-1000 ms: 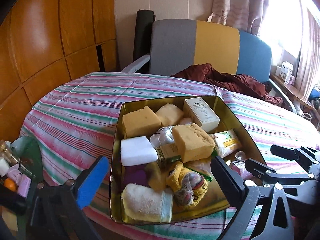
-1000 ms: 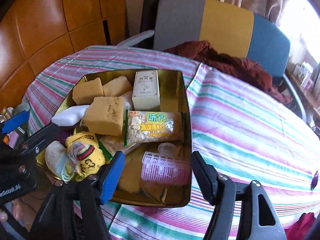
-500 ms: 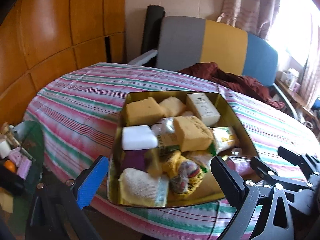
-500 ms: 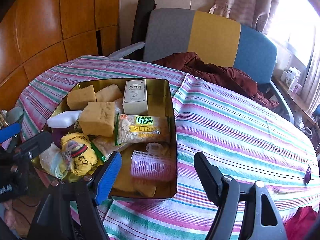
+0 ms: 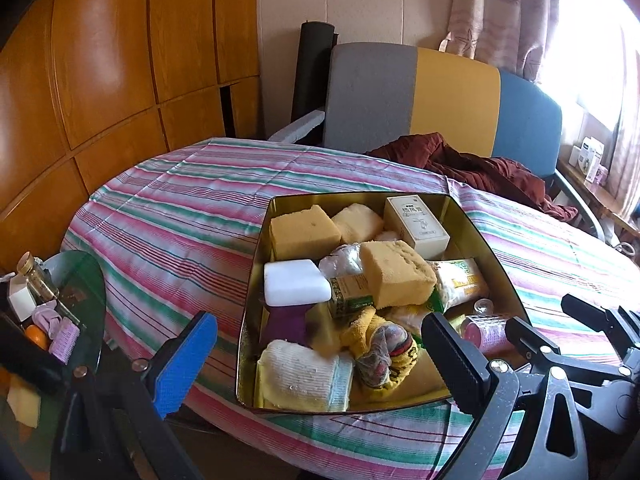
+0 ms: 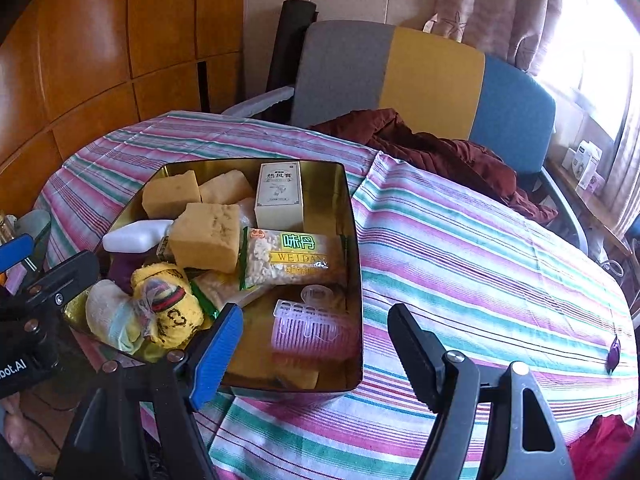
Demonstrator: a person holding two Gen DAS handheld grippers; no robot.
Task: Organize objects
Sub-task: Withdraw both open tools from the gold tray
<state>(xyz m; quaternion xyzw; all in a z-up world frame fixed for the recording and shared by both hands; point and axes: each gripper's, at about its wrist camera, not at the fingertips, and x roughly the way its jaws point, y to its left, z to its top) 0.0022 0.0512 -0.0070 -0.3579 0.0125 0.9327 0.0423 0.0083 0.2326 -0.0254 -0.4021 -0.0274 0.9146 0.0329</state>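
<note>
A gold tin (image 5: 494,256) (image 6: 356,264) sits on the striped table, full of things: yellow sponges (image 5: 396,274) (image 6: 206,236), a white box (image 5: 416,222) (image 6: 280,196), a white soap block (image 5: 294,282), a snack packet (image 6: 292,258), a yellow sock bundle (image 5: 380,354) (image 6: 168,308), a rolled white cloth (image 5: 300,376) and a pink comb (image 6: 312,330). My left gripper (image 5: 320,358) is open and empty before the tin's near edge. My right gripper (image 6: 316,342) is open and empty near the tin's near right corner.
A striped cloth (image 6: 480,264) covers the round table. A grey, yellow and blue chair (image 5: 440,100) holds a dark red garment (image 5: 480,168) behind it. A glass side table (image 5: 76,296) with small bottles stands at left. Wood panels line the left wall.
Both grippers have drawn back and up from the tin, so it looks smaller and farther. Both stay open. Nothing in the tin has moved.
</note>
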